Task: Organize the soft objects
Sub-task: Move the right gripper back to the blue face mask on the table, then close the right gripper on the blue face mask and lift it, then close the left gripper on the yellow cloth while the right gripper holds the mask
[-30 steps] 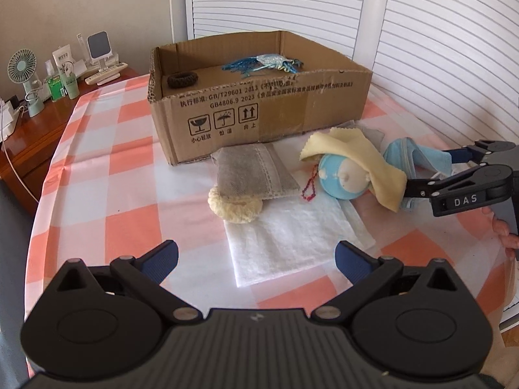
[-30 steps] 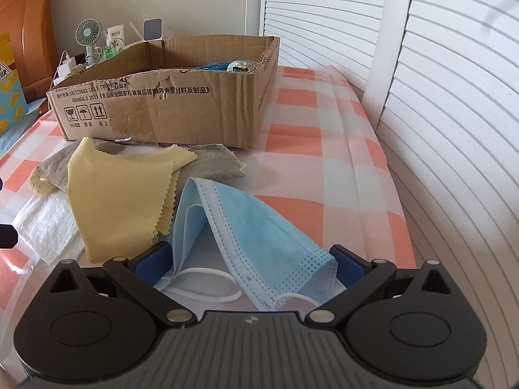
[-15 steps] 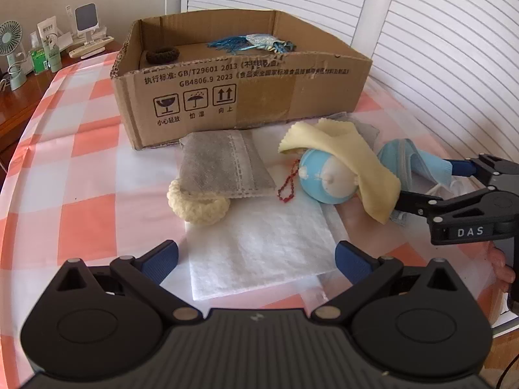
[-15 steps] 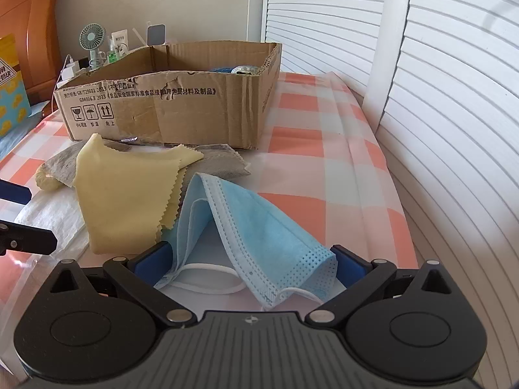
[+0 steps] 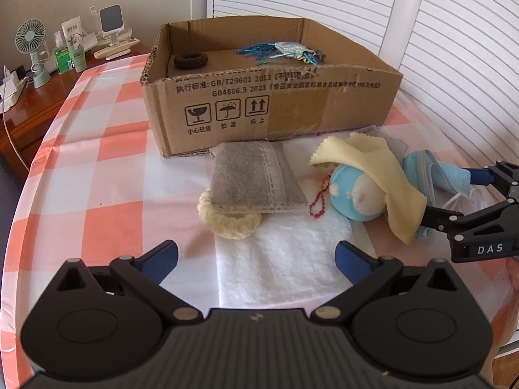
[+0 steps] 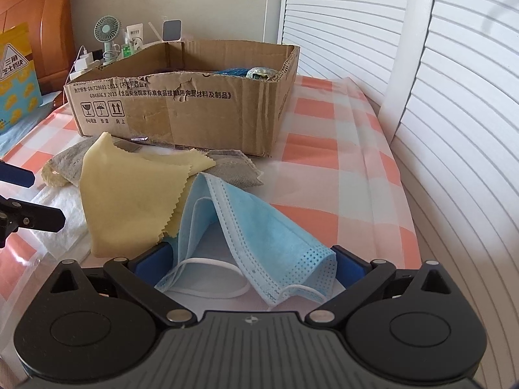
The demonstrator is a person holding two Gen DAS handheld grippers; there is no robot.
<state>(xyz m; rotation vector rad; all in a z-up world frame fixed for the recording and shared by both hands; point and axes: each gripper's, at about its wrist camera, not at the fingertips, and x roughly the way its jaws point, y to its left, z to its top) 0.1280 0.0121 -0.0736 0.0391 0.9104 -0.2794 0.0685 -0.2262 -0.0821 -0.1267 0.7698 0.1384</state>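
The left hand-held gripper (image 5: 256, 256) hangs spread and empty over the white cloth (image 5: 285, 259), waiting. Right of it, the right hand-held gripper (image 6: 249, 264) straddles the blue face mask (image 6: 256, 227) on the desk (image 6: 343, 175), unclenched, likely bound for the cardboard box (image 6: 181, 107).

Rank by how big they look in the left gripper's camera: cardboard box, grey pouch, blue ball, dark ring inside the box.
1. cardboard box
2. grey pouch
3. blue ball, partly hidden under a yellow cloth, so unsure against the pouch
4. dark ring, also farthest away
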